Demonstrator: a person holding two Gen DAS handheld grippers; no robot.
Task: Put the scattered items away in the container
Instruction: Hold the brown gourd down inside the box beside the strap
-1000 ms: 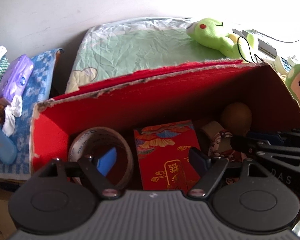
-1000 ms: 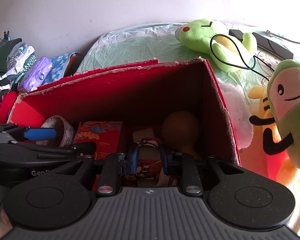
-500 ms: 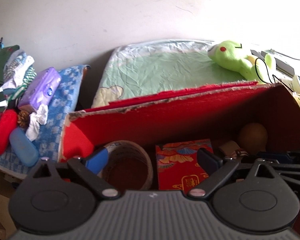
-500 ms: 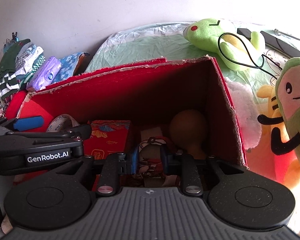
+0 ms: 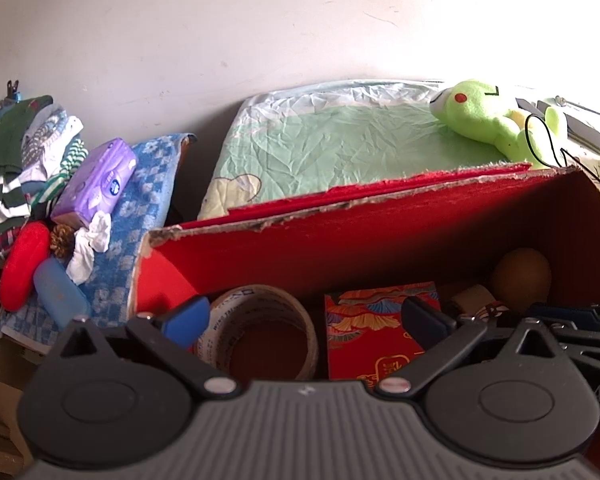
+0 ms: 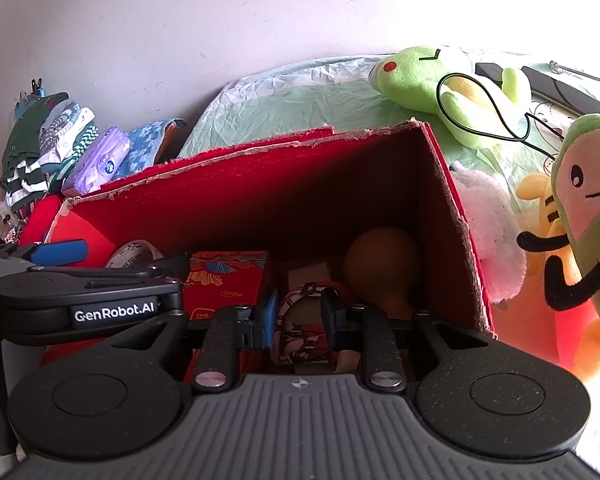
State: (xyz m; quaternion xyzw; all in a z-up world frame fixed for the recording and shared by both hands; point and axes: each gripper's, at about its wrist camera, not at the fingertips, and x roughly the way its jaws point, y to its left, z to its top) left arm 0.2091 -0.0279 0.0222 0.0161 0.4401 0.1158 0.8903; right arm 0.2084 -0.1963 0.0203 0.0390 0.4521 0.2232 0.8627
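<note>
A red cardboard box (image 5: 380,232) (image 6: 260,184) sits on the bed. Inside it lie a tape roll (image 5: 260,328) (image 6: 134,252), a red patterned packet (image 5: 376,324) (image 6: 228,276), a brown round object (image 5: 522,276) (image 6: 382,264) and a patterned roll (image 6: 304,328) (image 5: 474,304). My left gripper (image 5: 304,320) is open and empty above the tape roll and packet. My right gripper (image 6: 298,316) is shut on the patterned roll, low inside the box.
A green frog plush (image 5: 484,116) (image 6: 440,84) with a black cable lies behind the box. An avocado plush (image 6: 584,208) and a white fluffy item (image 6: 488,216) lie to the right. A purple tissue pack (image 5: 96,180), clothes and small items lie on a blue towel (image 5: 140,208) to the left.
Both grippers have drawn back and up from the box, so more wall and bed show. The left stays open. The right stays shut on the patterned roll.
</note>
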